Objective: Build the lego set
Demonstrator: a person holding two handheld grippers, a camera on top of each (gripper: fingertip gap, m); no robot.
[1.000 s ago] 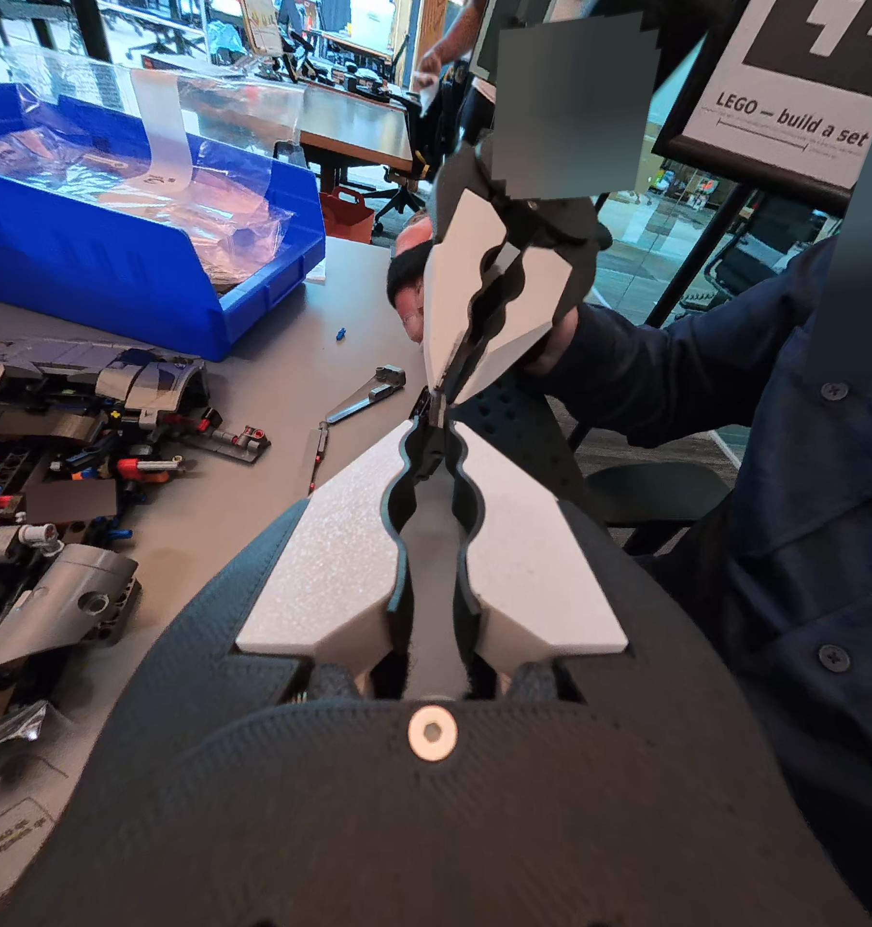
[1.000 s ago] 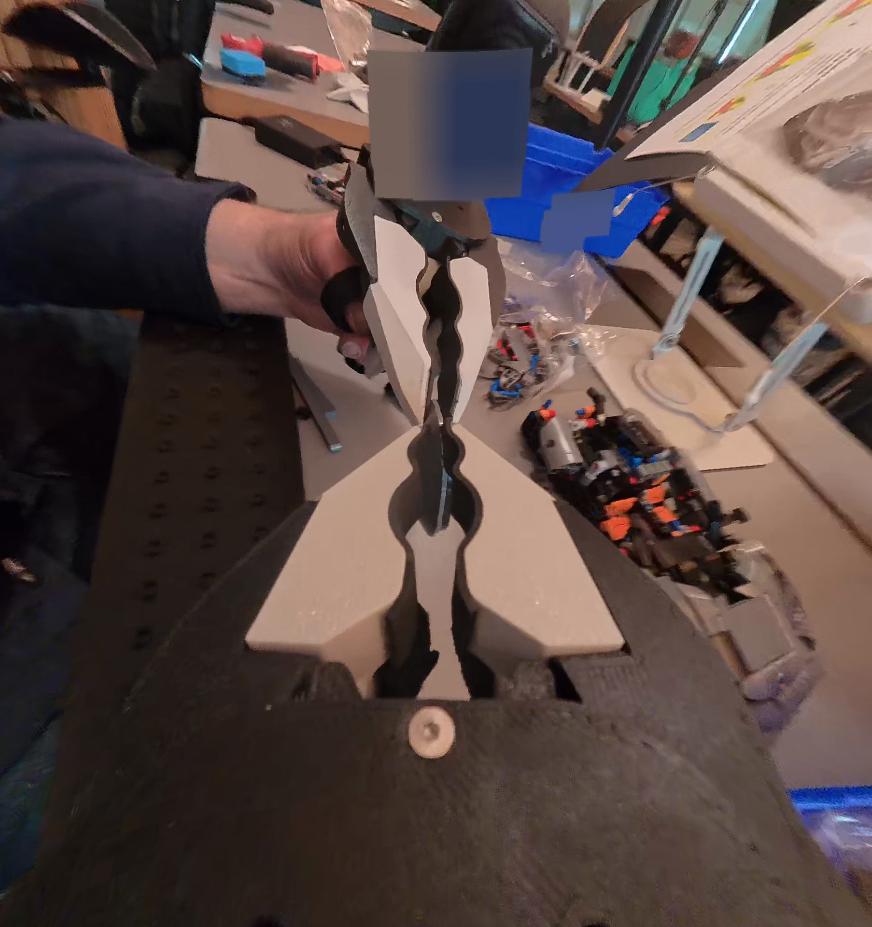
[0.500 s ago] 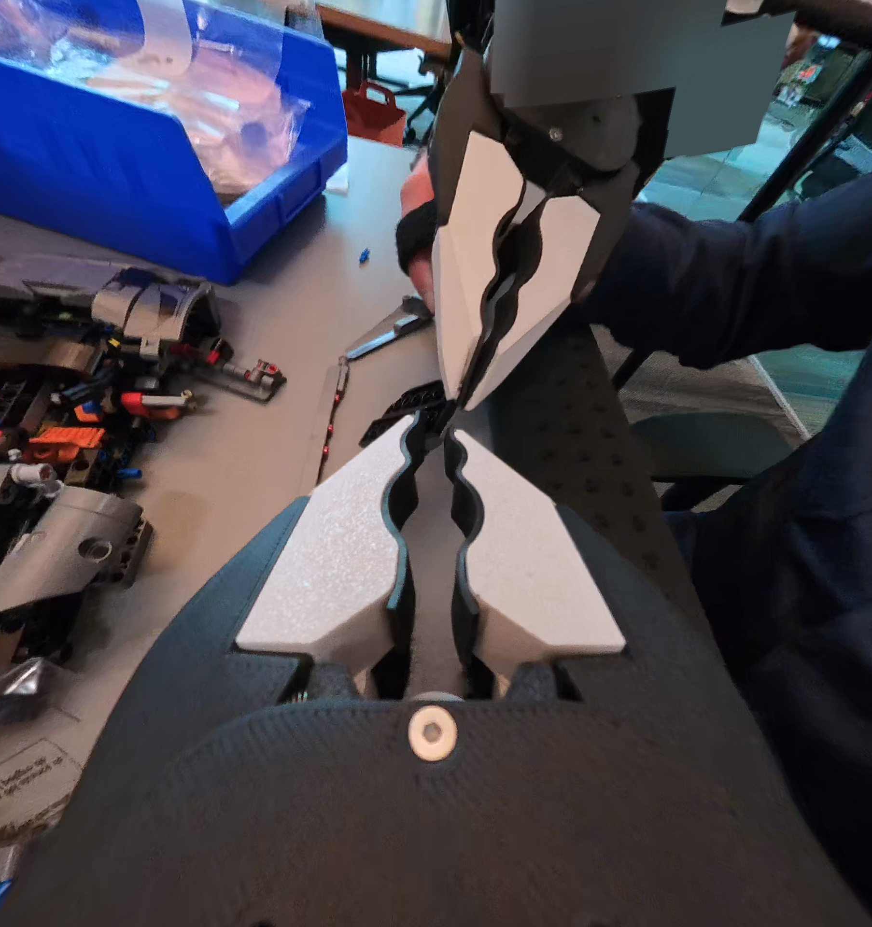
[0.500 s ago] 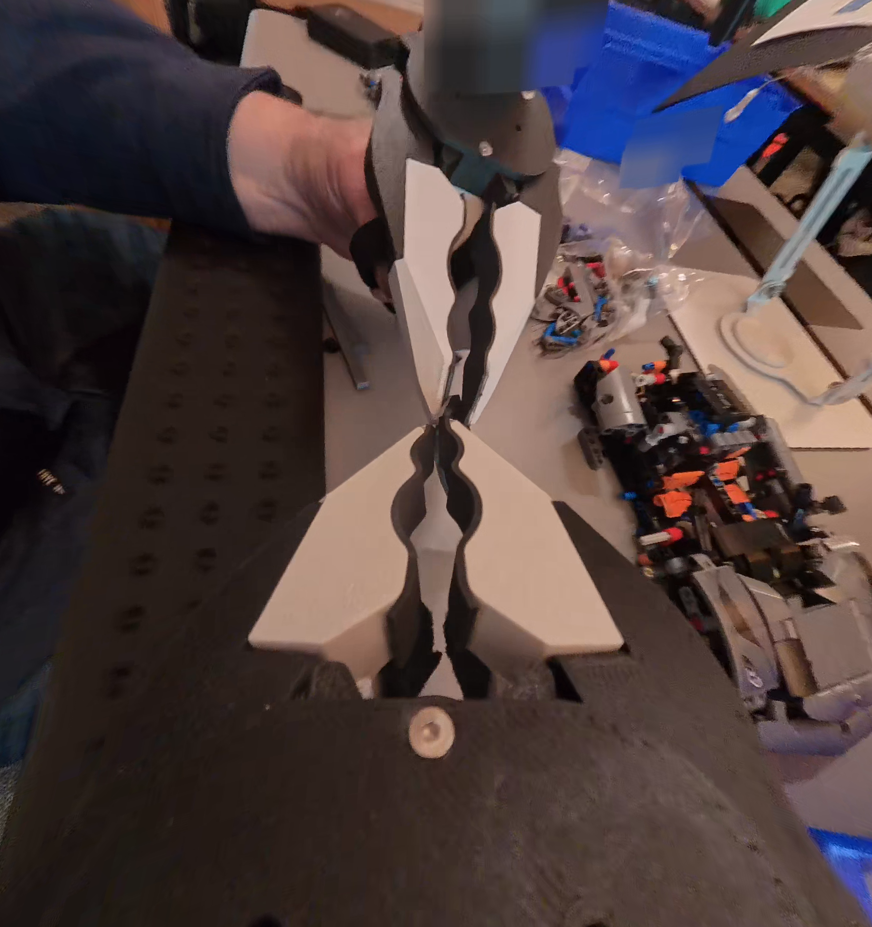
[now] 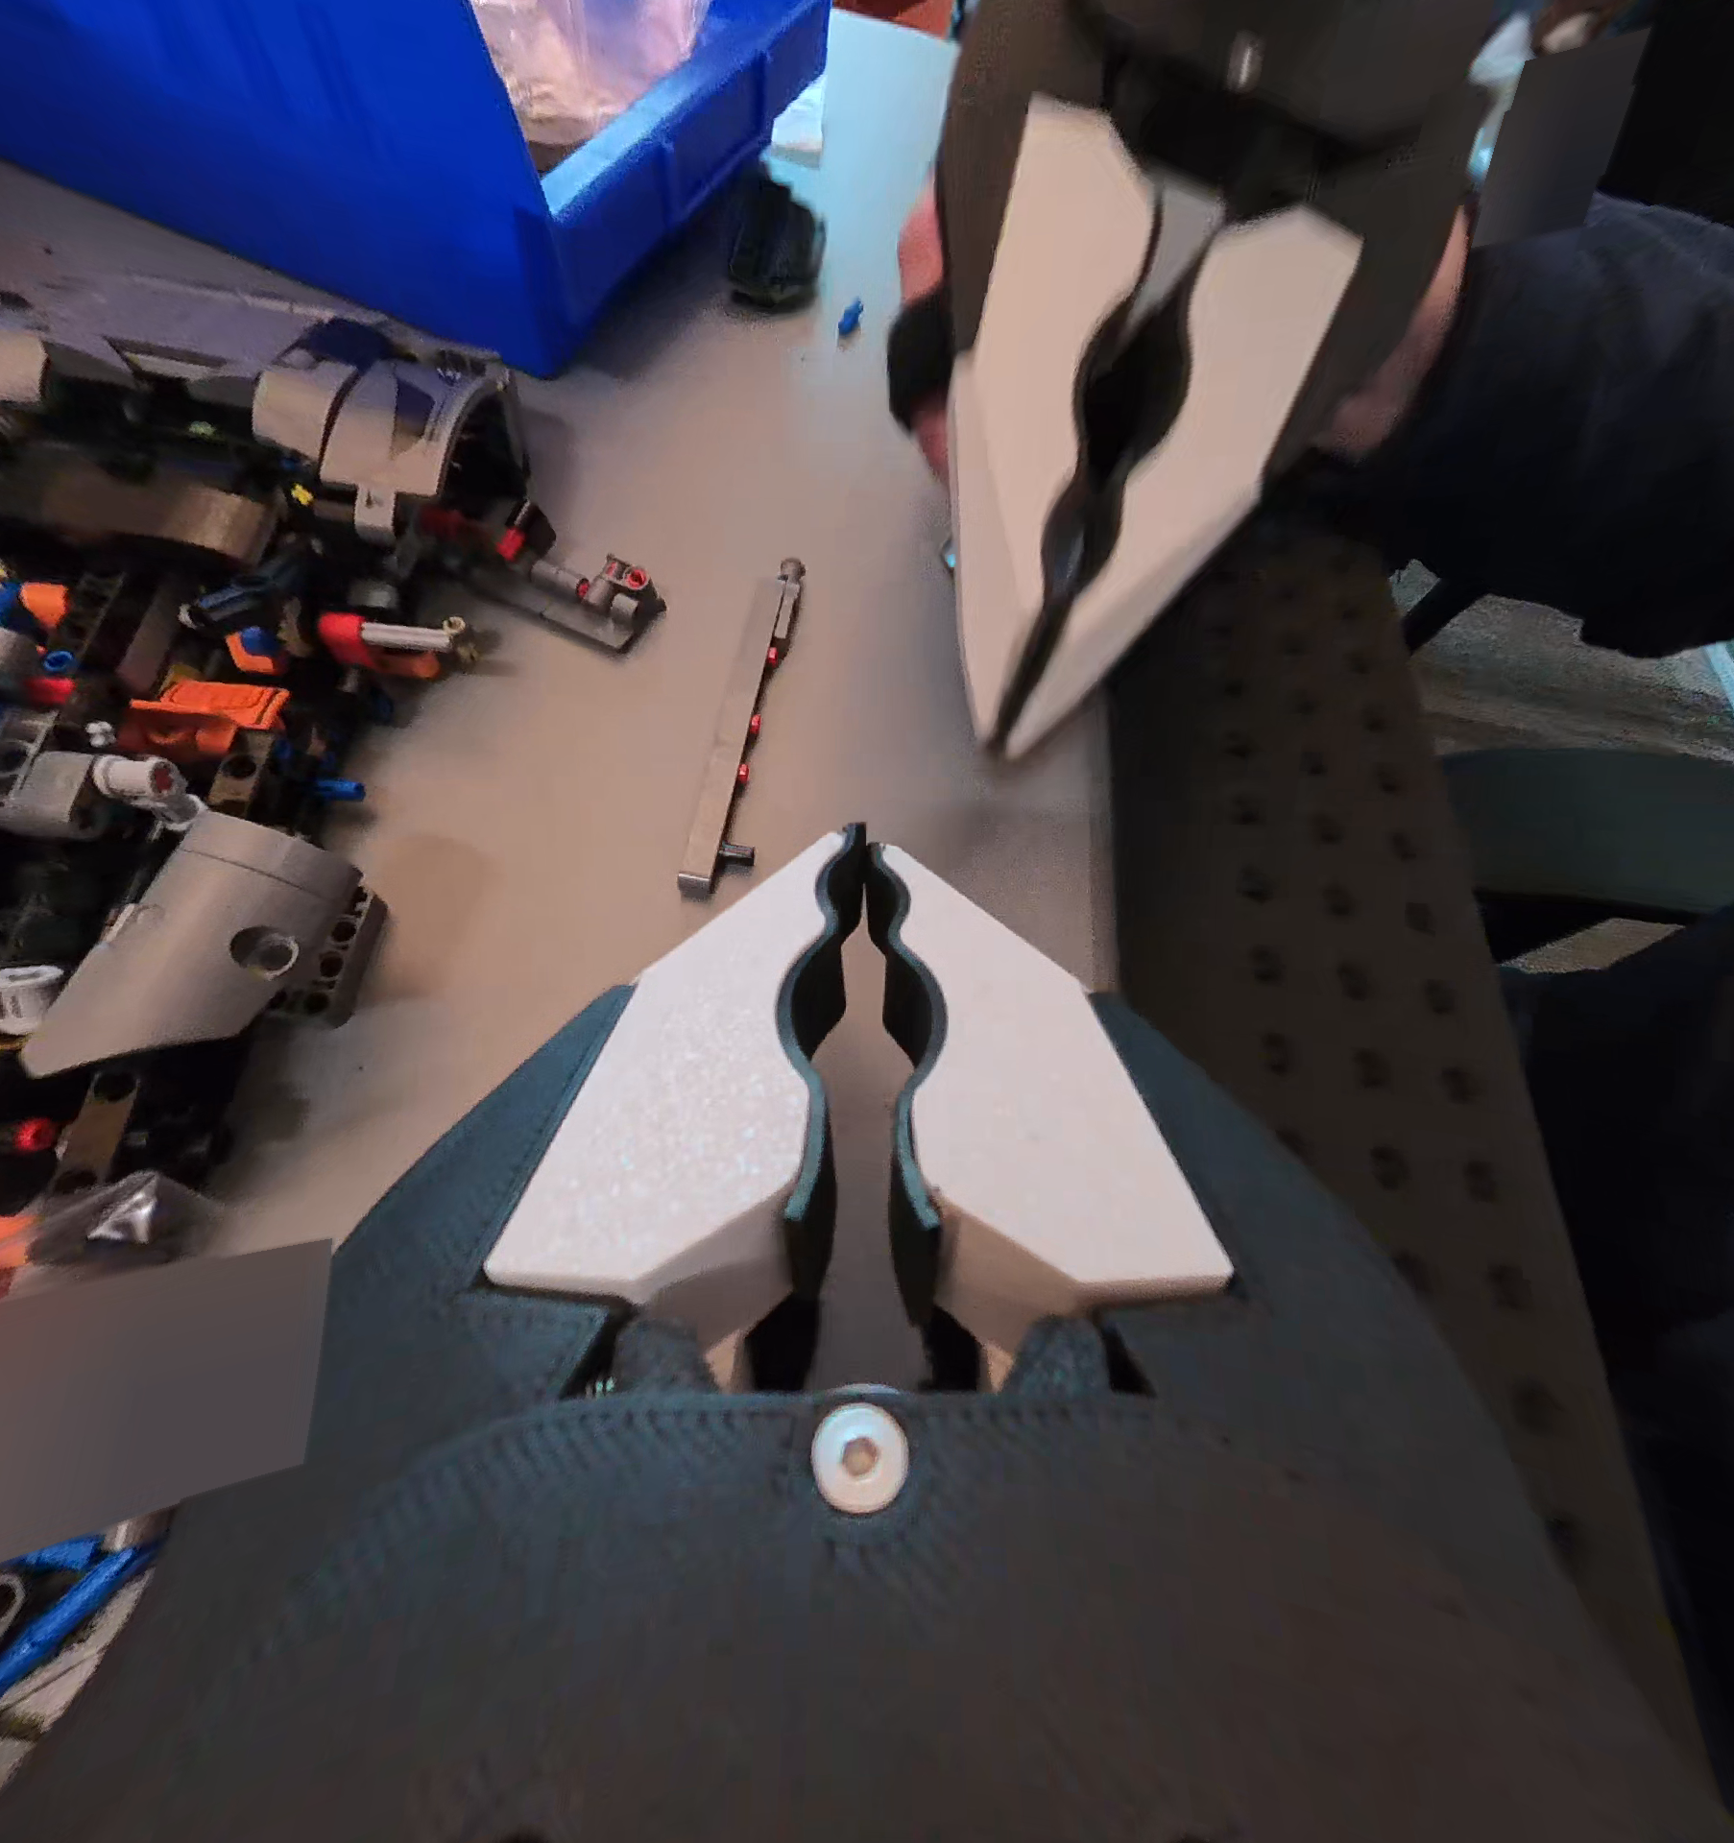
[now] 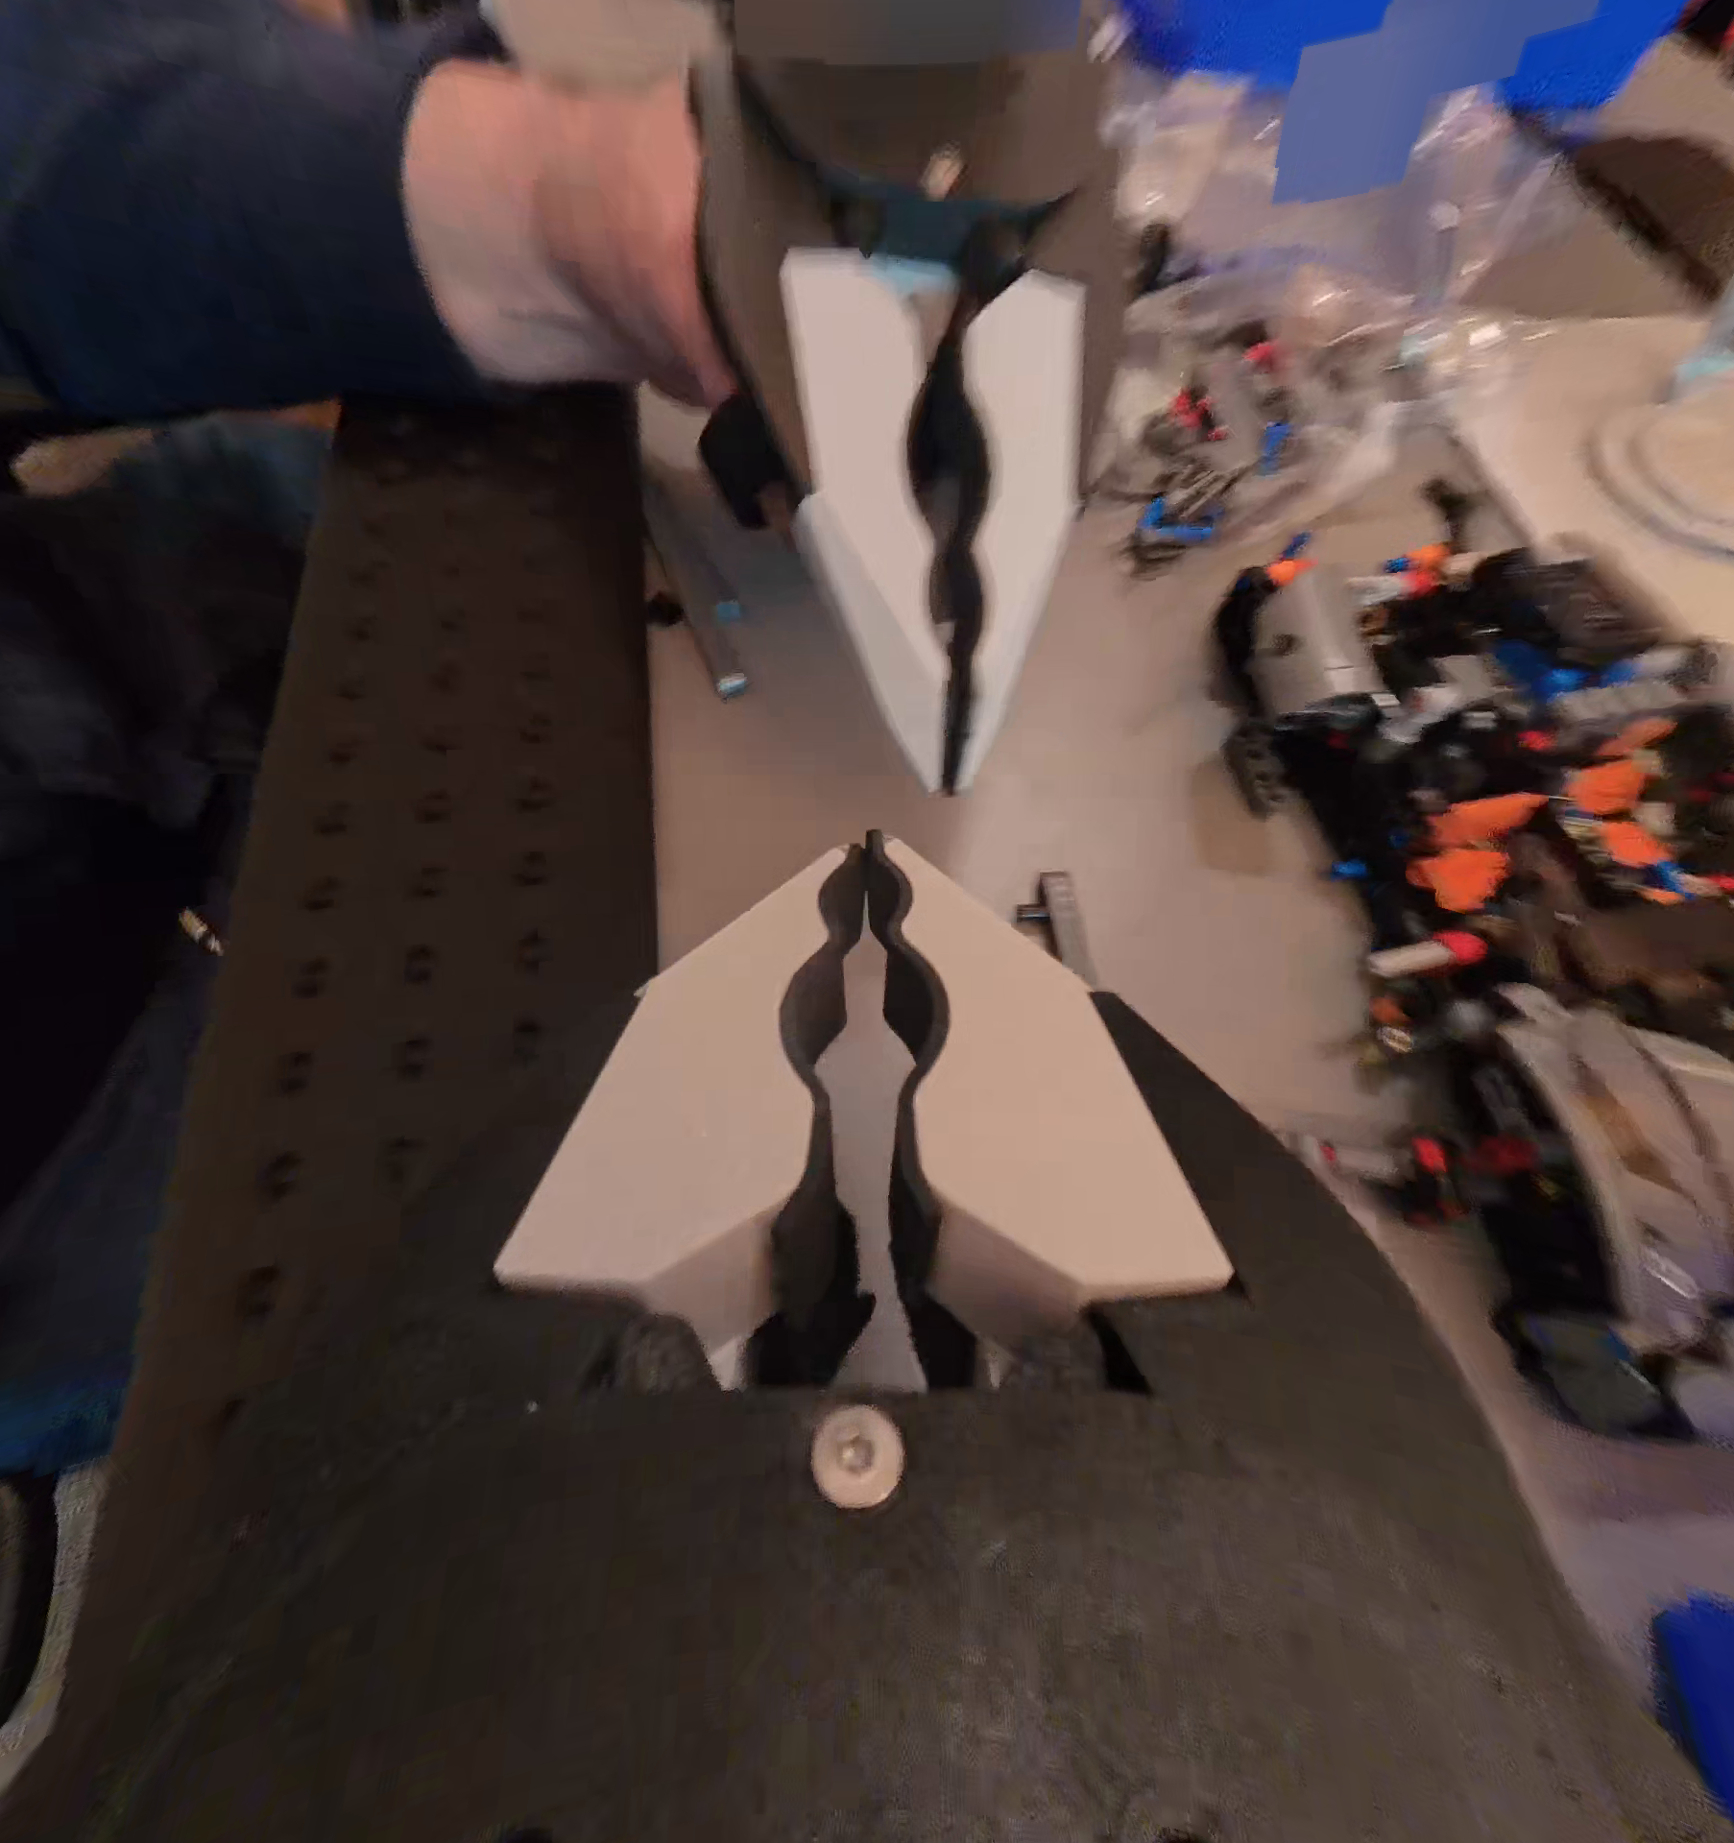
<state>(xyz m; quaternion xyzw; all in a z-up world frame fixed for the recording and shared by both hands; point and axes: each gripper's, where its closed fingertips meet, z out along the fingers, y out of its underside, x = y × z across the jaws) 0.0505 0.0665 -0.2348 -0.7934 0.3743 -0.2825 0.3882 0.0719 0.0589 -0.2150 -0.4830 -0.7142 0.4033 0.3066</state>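
A partly built dark grey Lego model (image 5: 175, 558) with orange, red and blue parts lies on the grey table at the left; it also shows blurred in the right wrist view (image 6: 1541, 848). A long grey beam with red pins (image 5: 743, 728) lies on the table just beyond my left gripper (image 5: 863, 848), which is shut with nothing showing between its tips. My right gripper (image 6: 868, 853) is shut too, with nothing visible in it. The grippers point at each other, tips a short way apart: the right one shows in the left wrist view (image 5: 998, 738), the left one in the right wrist view (image 6: 948, 783).
A blue bin (image 5: 344, 150) holding plastic bags stands at the back left. A black perforated board (image 5: 1292, 898) runs along the table edge under the right gripper and also shows in the right wrist view (image 6: 424, 798). Another grey beam (image 6: 718, 638) lies by that board. A person's hand (image 6: 564, 229) holds the left gripper. The tips of both grippers are at nearly the same place.
Both grippers have tipped down toward the table and drawn apart from tip-to-tip contact. The small black piece seen at their tips earlier no longer shows.
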